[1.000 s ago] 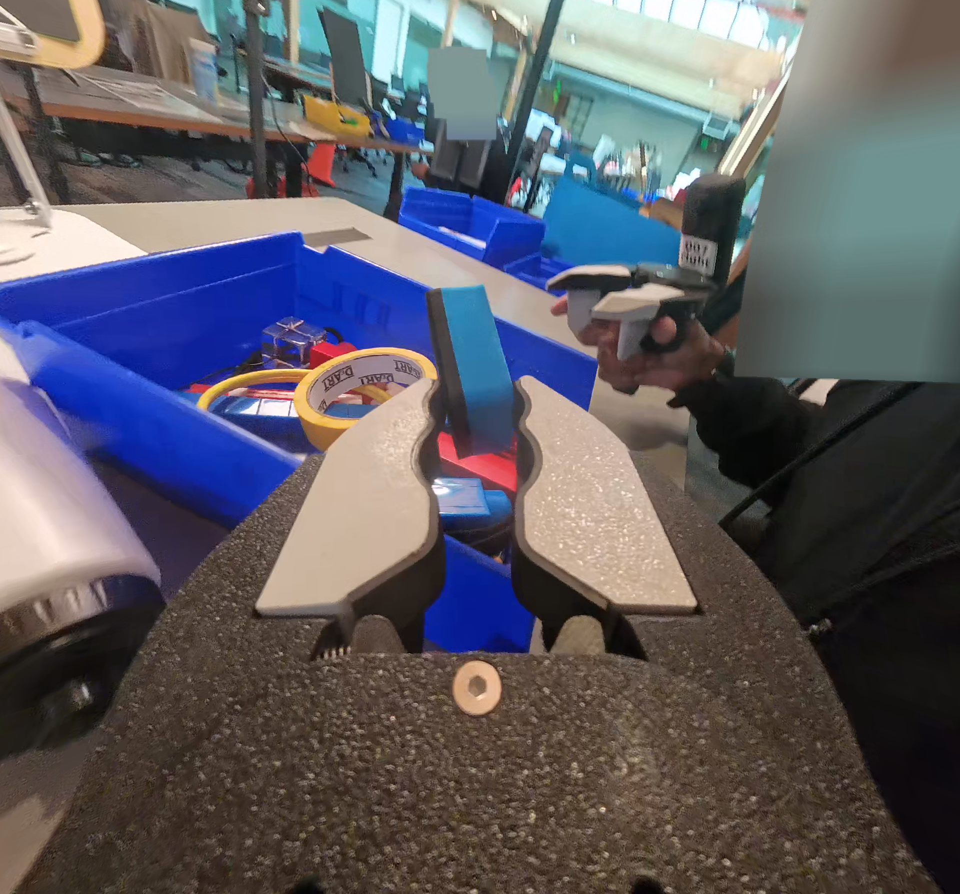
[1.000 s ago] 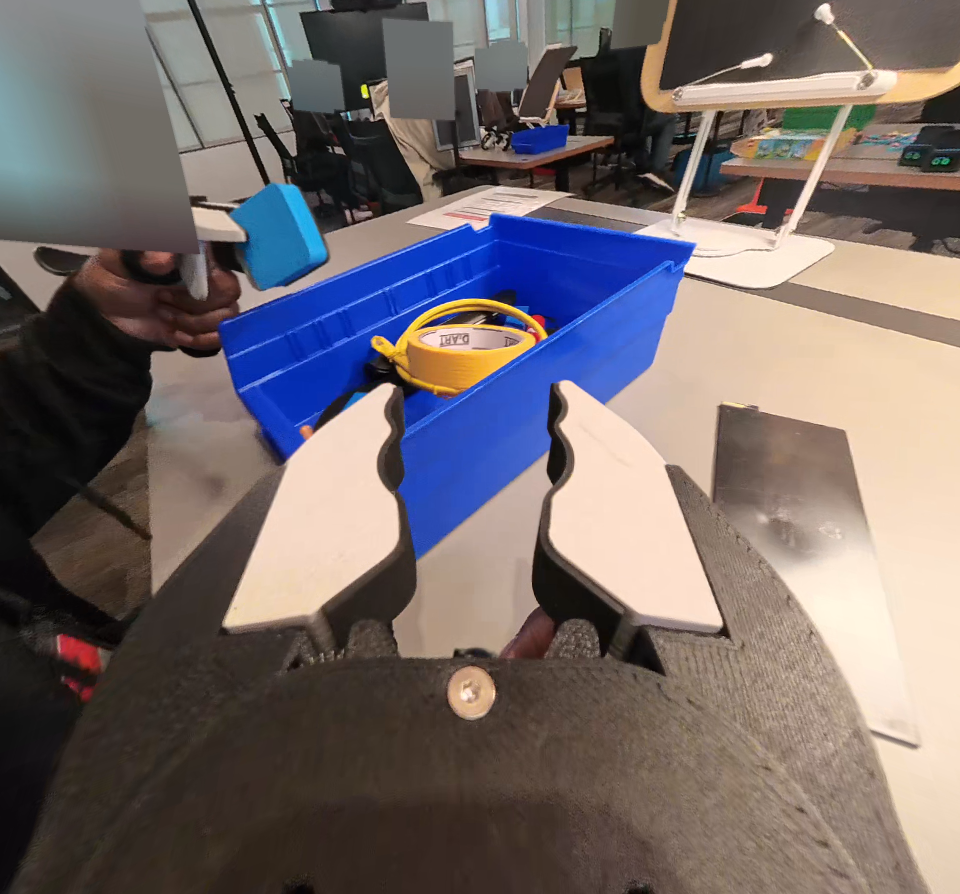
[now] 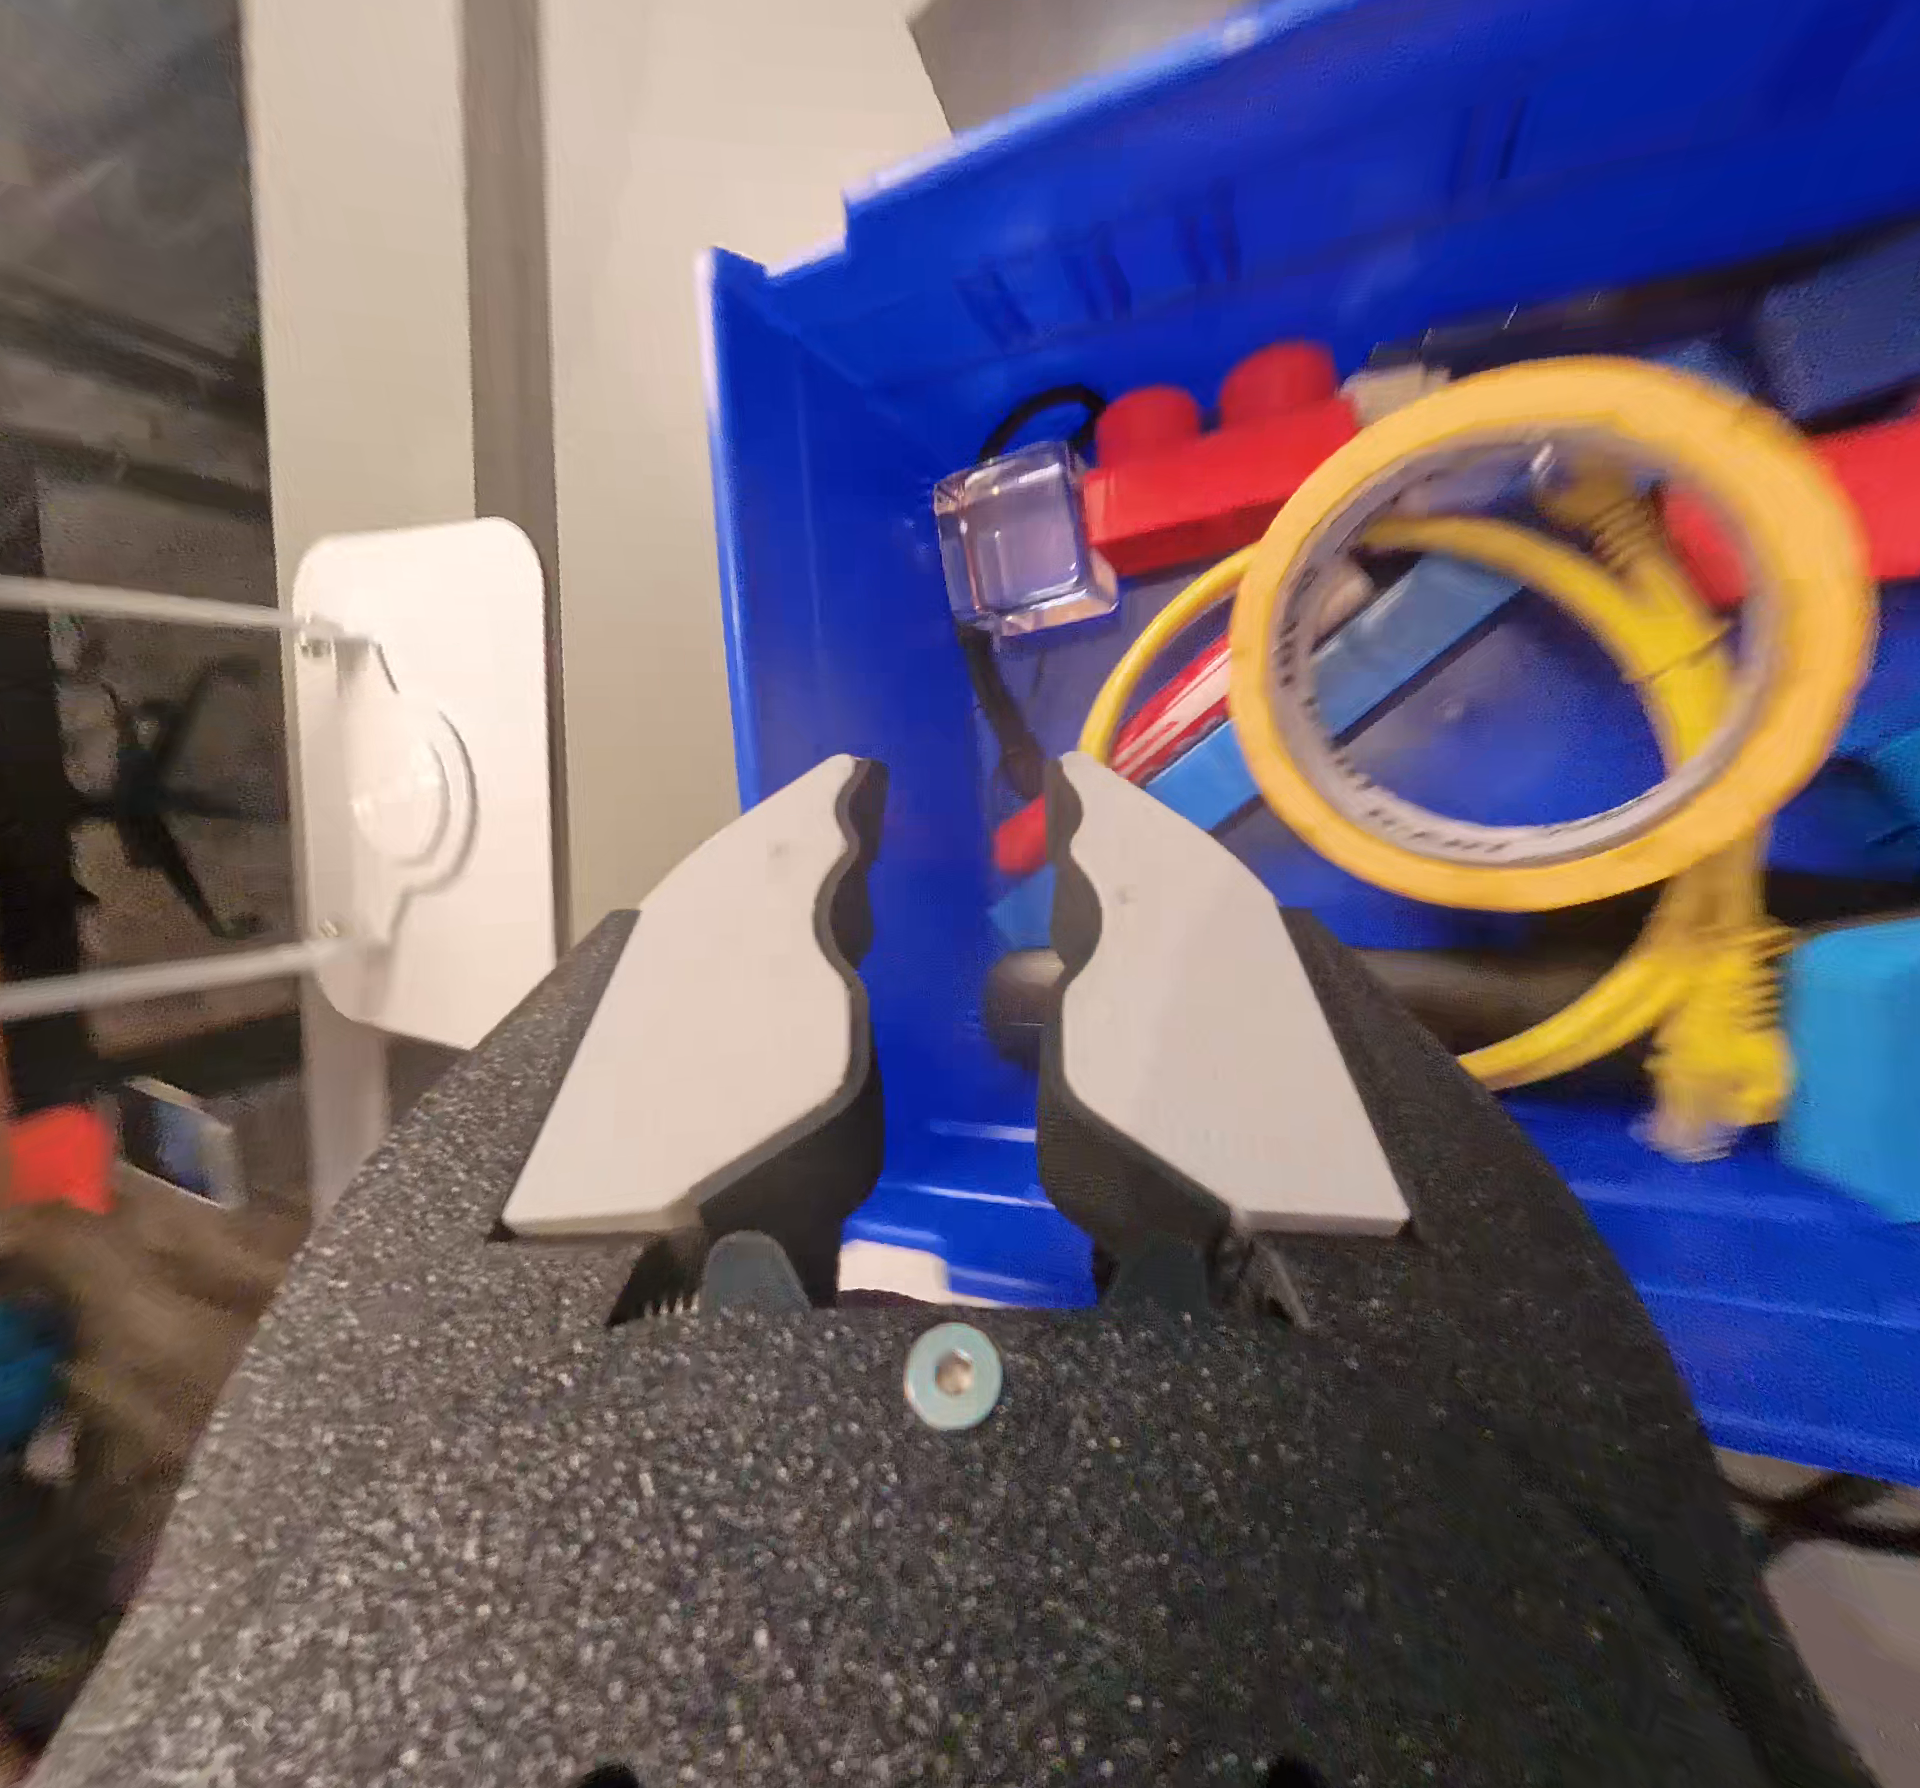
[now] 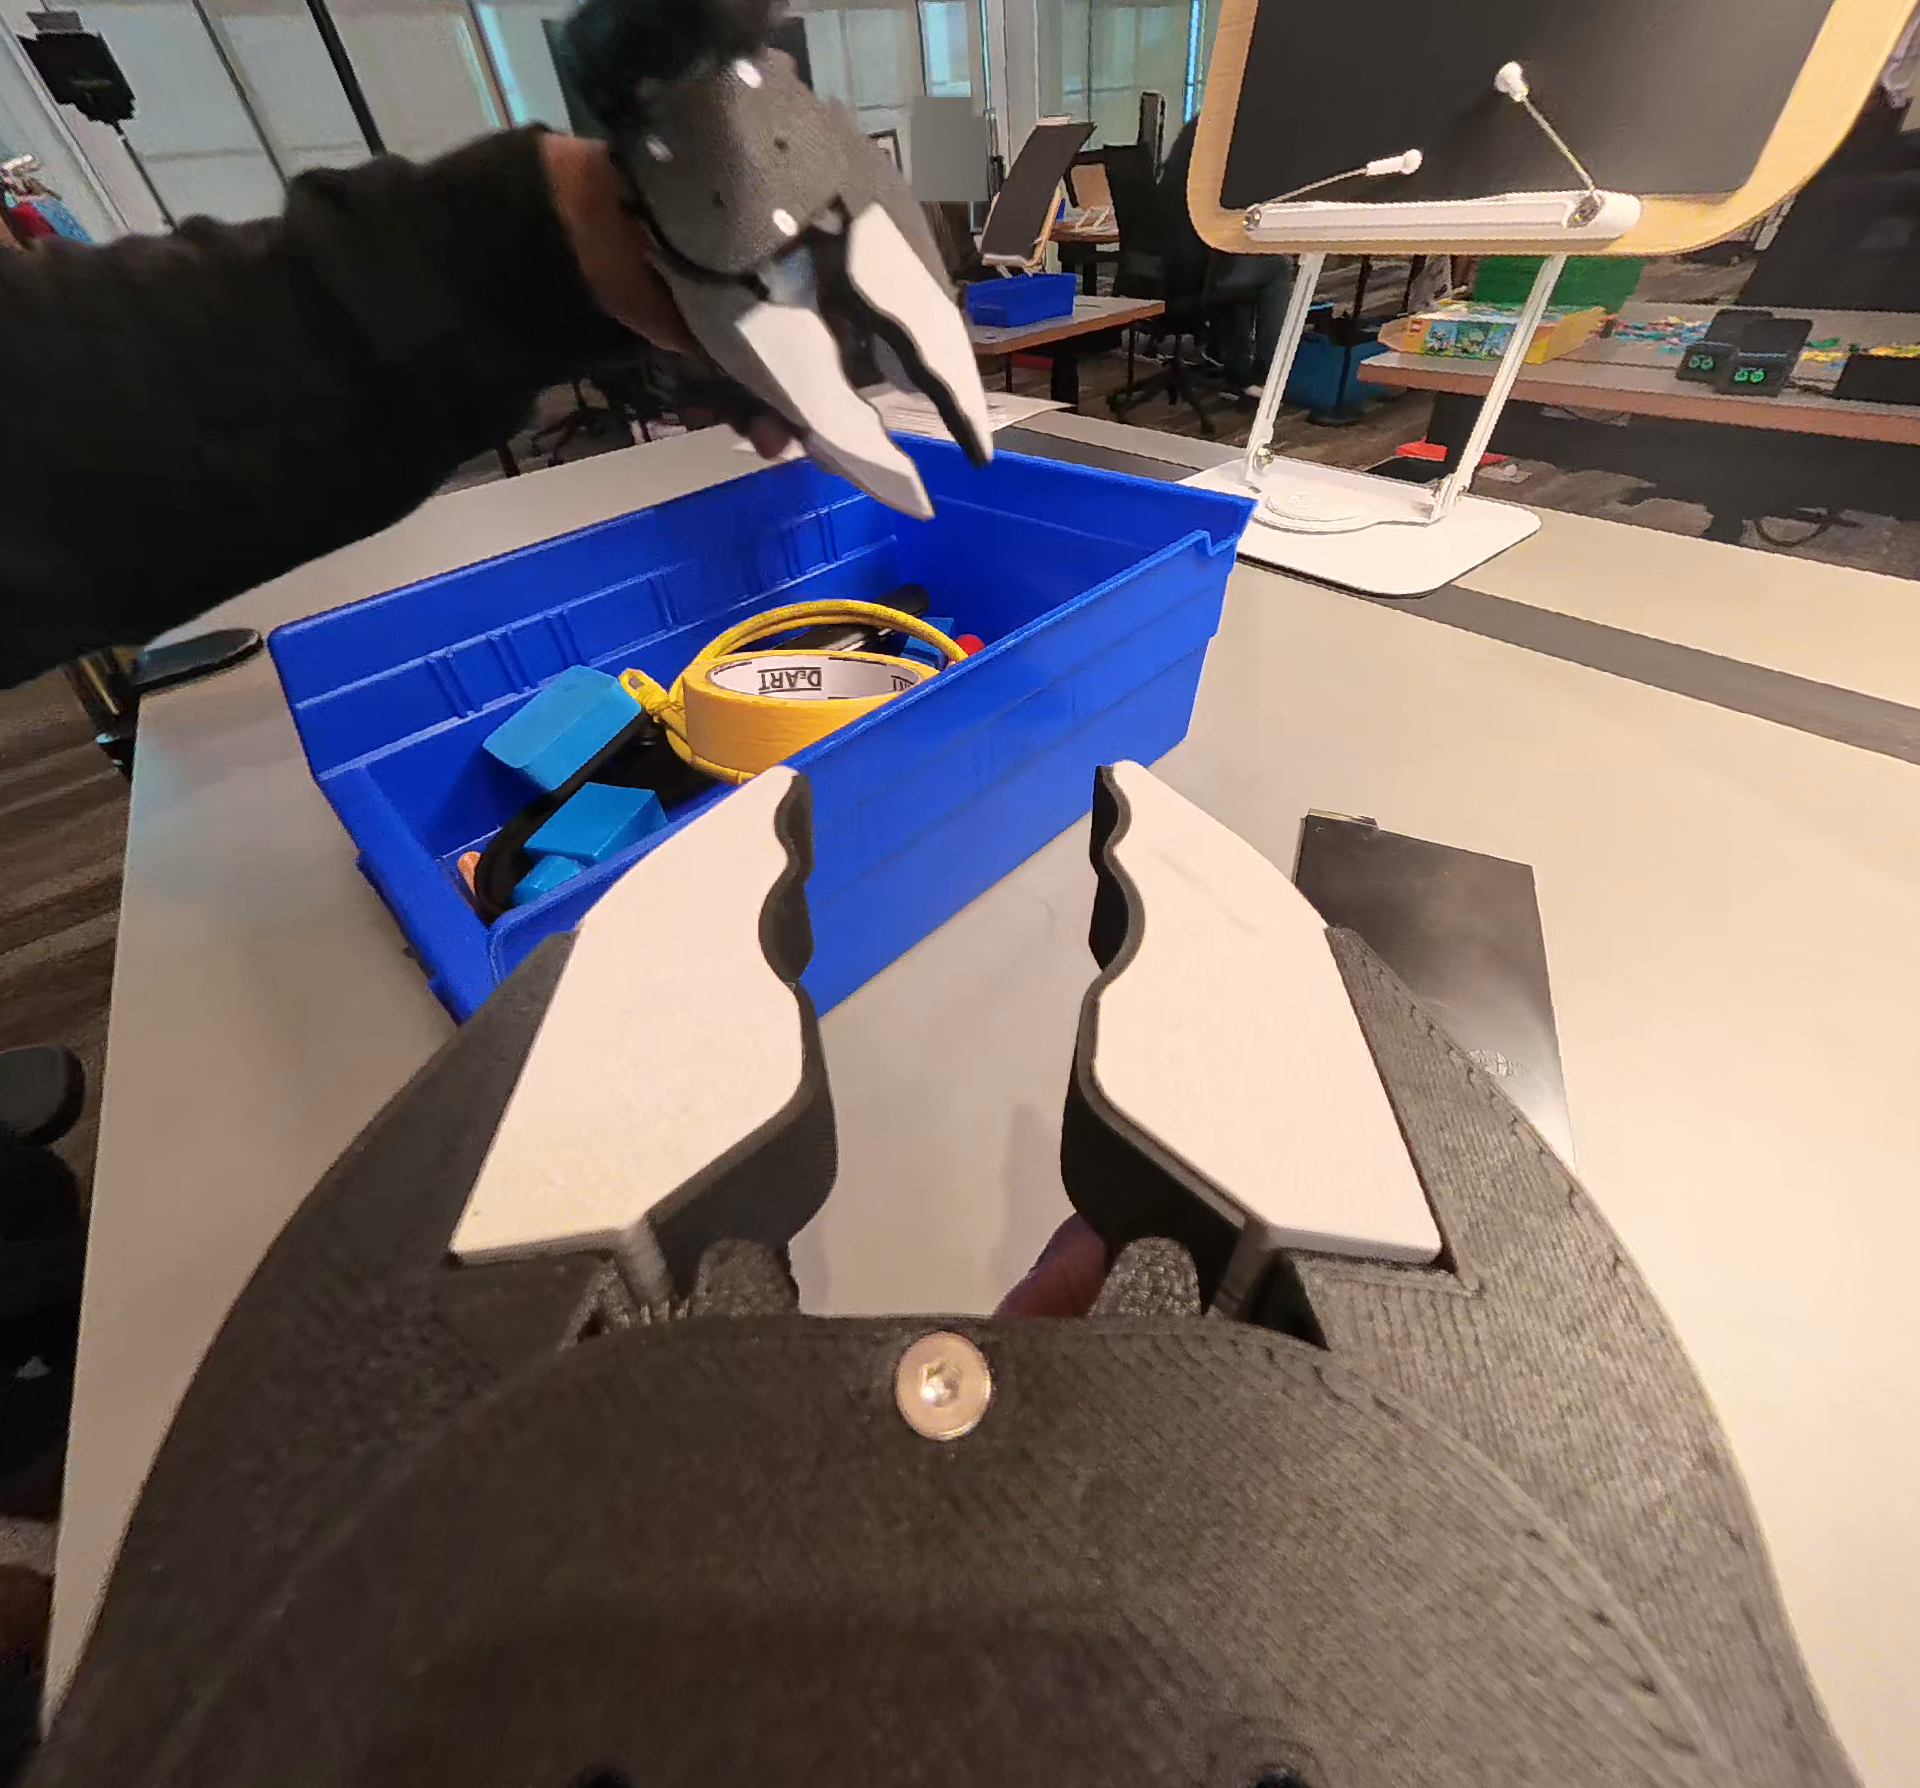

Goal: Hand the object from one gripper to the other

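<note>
Blue bin (image 4: 997, 782) of clutter: yellow tape roll (image 4: 790, 710), yellow cable (image 3: 1704, 1000), red brick (image 3: 1216, 471).

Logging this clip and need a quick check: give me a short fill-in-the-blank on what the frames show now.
1. The tape roll in the bin is ___ in colour.
2. The left gripper hovers above the ___.
3. The right gripper holds ___.
4. The clear cube lies beside a ___ brick.

Missing words: yellow; bin; nothing; red

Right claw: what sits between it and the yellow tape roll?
In the right wrist view, bare tabletop, then the blue bin's near wall, separate the right claw from the yellow tape roll.
</note>
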Motion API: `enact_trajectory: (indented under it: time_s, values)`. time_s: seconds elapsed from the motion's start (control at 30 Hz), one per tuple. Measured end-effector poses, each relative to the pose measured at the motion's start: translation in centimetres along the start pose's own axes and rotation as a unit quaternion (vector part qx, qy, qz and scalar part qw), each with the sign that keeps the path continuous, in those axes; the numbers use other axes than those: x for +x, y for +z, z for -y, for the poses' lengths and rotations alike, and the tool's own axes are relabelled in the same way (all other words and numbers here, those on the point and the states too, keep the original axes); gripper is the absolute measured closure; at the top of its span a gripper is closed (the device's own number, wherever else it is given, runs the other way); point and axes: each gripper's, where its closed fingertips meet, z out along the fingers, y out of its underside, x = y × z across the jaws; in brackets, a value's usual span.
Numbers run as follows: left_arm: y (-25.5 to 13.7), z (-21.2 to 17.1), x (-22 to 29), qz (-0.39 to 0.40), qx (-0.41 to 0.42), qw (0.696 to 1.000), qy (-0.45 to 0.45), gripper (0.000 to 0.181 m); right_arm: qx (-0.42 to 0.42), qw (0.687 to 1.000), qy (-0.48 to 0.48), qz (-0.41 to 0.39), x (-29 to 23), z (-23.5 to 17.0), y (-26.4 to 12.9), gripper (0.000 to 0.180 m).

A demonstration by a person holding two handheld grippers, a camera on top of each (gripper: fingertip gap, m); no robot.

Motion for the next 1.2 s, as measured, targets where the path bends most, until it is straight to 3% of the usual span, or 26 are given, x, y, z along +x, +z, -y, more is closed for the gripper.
enact_trajectory:
  time_s: [0.03,0.1,0.2,0.37,0.5,0.93,1.2]
  values:
    - [1.2,-0.4,-0.4,-0.010,-0.019,0.999,0.045,0.154,0.002,1.000,0.004,0.000,0.1,0.0,-0.1,0.129]
    - [3.1,-1.3,-0.7,-0.023,-0.061,0.990,0.127,0.159,0.008,1.000,0.011,0.001,0.2,0.1,-0.4,0.129]
    - [4.6,-1.8,-1.1,-0.015,-0.102,0.965,0.242,0.153,0.007,1.000,0.014,0.003,0.1,0.0,-0.4,0.130]
    - [5.3,-0.3,0.1,-0.040,-0.077,0.942,0.325,0.149,0.006,1.000,0.010,0.005,0.0,0.0,-0.4,0.130]
    - [6.6,-1.8,1.1,-0.060,-0.106,0.904,0.409,0.153,0.010,1.000,0.014,0.005,0.0,0.1,-0.4,0.130]
    - [6.8,-3.6,3.4,-0.243,-0.201,0.886,0.340,0.156,0.010,1.000,0.015,0.010,-0.1,0.1,-0.4,0.130]
    - [7.2,-3.7,3.5,-0.262,-0.235,0.877,0.327,0.158,0.016,1.000,0.017,0.015,-0.3,0.4,-0.6,0.129]
